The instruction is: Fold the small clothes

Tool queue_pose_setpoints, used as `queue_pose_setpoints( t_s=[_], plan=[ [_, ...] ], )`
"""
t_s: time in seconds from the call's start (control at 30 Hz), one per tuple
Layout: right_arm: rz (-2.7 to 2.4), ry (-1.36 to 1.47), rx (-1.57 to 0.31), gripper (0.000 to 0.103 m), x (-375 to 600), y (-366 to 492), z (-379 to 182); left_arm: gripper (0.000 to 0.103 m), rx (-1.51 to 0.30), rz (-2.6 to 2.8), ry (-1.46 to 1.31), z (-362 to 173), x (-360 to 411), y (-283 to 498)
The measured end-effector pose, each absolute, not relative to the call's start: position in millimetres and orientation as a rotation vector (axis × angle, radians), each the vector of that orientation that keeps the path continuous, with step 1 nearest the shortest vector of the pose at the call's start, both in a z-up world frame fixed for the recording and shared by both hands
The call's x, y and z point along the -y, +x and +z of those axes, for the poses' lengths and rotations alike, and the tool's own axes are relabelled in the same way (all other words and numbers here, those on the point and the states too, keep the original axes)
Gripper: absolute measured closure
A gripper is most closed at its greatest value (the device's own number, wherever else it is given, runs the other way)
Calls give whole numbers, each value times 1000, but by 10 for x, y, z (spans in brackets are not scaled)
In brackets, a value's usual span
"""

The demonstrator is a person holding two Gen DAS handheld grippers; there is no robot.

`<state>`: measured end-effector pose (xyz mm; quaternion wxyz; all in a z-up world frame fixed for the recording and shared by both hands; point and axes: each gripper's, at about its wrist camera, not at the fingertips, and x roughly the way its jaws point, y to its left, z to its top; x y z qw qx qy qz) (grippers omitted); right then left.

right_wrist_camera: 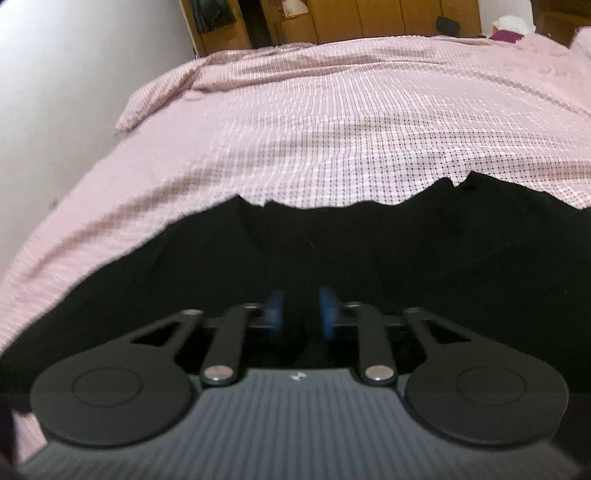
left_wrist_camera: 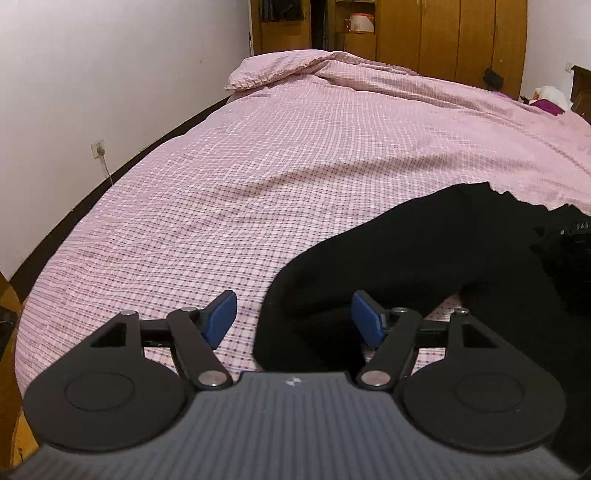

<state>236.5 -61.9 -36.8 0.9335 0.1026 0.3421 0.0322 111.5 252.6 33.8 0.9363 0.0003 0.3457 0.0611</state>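
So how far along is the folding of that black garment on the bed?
Early, it seems. The black garment lies spread on the pink checked bedcover; no finished fold shows. The right gripper is pinching it; the left gripper stands open over its edge. Folding remains.

You have a black garment [left_wrist_camera: 424, 258] on a pink bedcover [left_wrist_camera: 258, 177] checked with fine dark lines; your grippers' pads [left_wrist_camera: 221, 317] are blue, the wall [left_wrist_camera: 92, 74] white, the wardrobe [left_wrist_camera: 443, 33] brown
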Motion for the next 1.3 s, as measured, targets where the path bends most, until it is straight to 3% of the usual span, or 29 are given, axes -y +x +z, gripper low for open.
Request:
queue_pose_setpoints(
  t_s=[0.07, 0.37, 0.6, 0.97, 1.0, 1.03, 1.07, 1.13, 1.3],
  plan=[
    [97, 227, -660, 93, 600, 2311, -270, 29, -703, 115, -6, 339, -2497, 1103],
    [305, 267, -520, 94, 197, 2035, 156, 29, -695, 97, -17, 333, -2399, 1035],
    [503, 354, -534, 94, -178, 1881, 264, 29, -681, 114, -12, 339, -2380, 966],
    [626, 232, -720, 90, -516, 1643, -163, 29, -674, 112, -68, 345, -2389, 915],
    [631, 231, -716, 89, -468, 1573, -165, 29, -670, 103, -75, 356, -2371, 908],
    [631, 234, -709, 79, -396, 1492, -162, 29, -667, 93, -79, 369, -2350, 908],
    [627, 242, -698, 60, -306, 1437, -152, 29, -663, 79, -87, 379, -2324, 907],
    [597, 262, -655, 43, -46, 1341, -121, 29, -660, 51, -99, 382, -2261, 916],
    [426, 304, -605, 43, 692, 1134, -81, 28, -679, -17, -122, 313, -2051, 1002]
  ],
)
